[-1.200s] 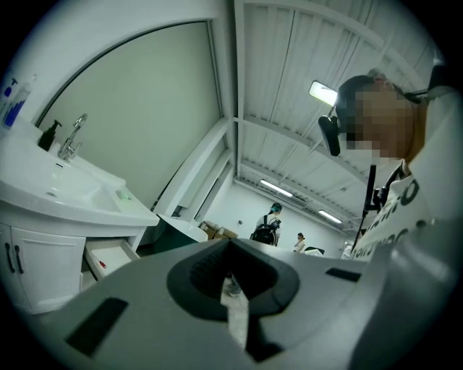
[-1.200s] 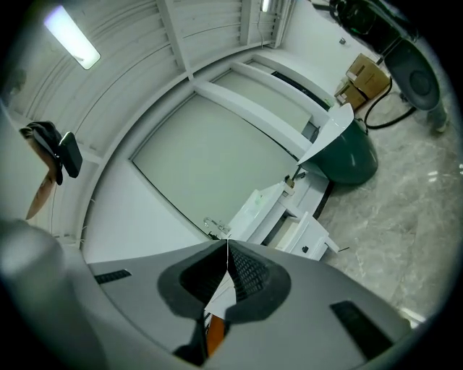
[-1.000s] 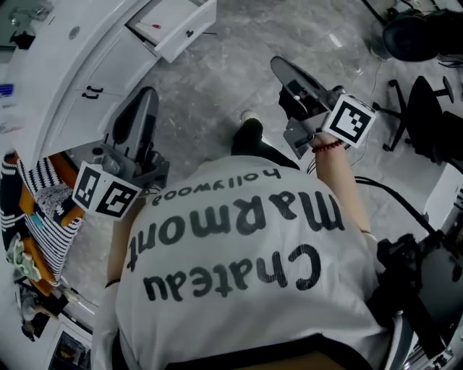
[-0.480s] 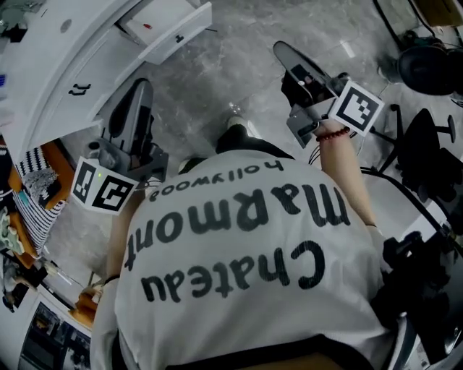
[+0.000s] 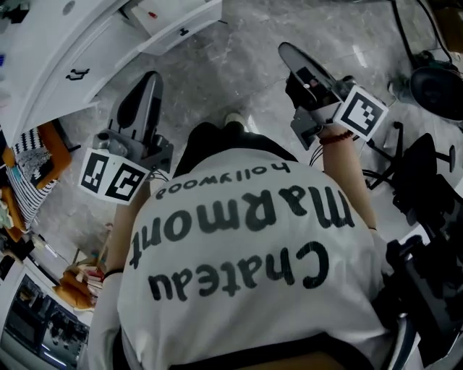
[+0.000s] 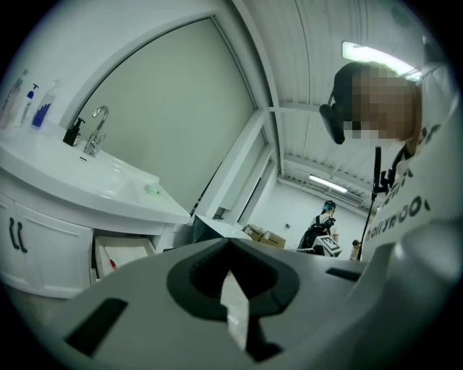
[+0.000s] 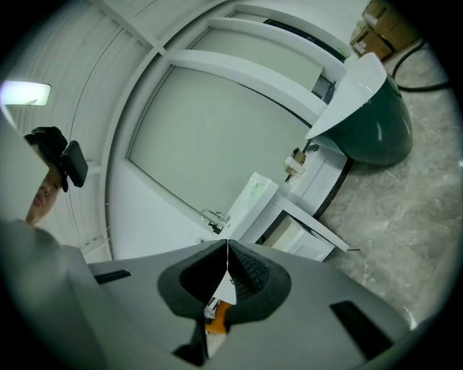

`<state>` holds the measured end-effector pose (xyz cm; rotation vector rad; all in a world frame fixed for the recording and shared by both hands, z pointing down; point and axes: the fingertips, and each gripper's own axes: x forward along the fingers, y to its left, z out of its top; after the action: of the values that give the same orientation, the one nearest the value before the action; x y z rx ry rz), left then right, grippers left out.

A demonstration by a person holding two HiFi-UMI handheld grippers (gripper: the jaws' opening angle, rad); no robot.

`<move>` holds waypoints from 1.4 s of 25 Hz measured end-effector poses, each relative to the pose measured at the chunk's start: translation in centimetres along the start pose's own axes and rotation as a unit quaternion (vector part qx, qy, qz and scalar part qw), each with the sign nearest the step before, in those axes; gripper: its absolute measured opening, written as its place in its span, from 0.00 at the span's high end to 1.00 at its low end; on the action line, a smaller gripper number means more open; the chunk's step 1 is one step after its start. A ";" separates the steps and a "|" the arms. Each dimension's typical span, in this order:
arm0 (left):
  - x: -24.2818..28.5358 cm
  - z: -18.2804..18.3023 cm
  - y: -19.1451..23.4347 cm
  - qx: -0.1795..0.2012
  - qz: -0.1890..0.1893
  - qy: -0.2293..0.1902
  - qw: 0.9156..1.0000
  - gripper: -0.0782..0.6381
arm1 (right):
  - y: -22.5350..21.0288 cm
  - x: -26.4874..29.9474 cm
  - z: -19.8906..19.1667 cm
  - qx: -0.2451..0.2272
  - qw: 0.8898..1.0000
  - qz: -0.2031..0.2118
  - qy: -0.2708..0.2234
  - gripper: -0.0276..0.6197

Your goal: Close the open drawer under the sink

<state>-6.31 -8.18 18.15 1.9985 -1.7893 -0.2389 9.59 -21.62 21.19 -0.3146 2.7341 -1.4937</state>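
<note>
The white vanity cabinet (image 5: 79, 58) runs along the top left of the head view. Its open drawer (image 5: 173, 18) juts out over the marble floor. In the left gripper view the drawer (image 6: 119, 253) shows under the sink counter (image 6: 87, 181), below the faucet (image 6: 94, 130). My left gripper (image 5: 150, 76) points toward the cabinet, short of it, shut and holding nothing. My right gripper (image 5: 283, 49) is held out over the floor to the right of the drawer, also shut and holding nothing. The right gripper view, rolled sideways, has the drawer (image 7: 307, 231) beyond its tips.
Striped cloth and clutter (image 5: 29, 173) lie at the left beside the cabinet. An office chair (image 5: 434, 87) and cables stand at the right. A dark green basin-like thing (image 7: 376, 130) sits on the floor. Another person (image 6: 322, 224) stands far off.
The cabinet and drawer have slid toward the top edge of the head view, and the chairs at the right have shifted. Both grippers stay shut and have drifted slightly right in the frame.
</note>
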 end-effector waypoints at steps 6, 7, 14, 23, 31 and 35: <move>4.1 -4.0 5.1 0.024 0.061 0.020 0.998 0.88 | -2.6 4.8 0.5 0.033 0.999 0.031 0.008 0.94; 4.9 -5.3 6.2 0.030 0.073 0.028 0.996 0.88 | -2.9 5.7 0.3 0.034 0.999 0.036 0.014 0.94; 10.5 -13.5 15.1 0.051 0.126 0.084 0.987 0.88 | -8.3 9.5 -1.9 0.009 0.998 -0.005 0.054 0.94; 16.7 -21.6 22.0 0.094 0.135 0.139 0.977 0.59 | -17.0 10.4 -5.7 0.086 0.995 -0.046 0.031 0.94; 19.7 -26.3 26.2 0.061 0.199 0.110 0.972 0.56 | -23.2 9.2 -10.1 0.095 0.991 -0.077 0.059 0.94; 20.4 -26.7 26.5 0.091 0.186 0.075 0.975 0.56 | -25.8 10.3 -10.7 0.080 0.994 -0.058 0.054 0.94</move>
<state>-16.16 -24.12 56.65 1.6969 -2.0992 0.1953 2.80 -28.09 49.47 -0.4066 2.6941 -1.7982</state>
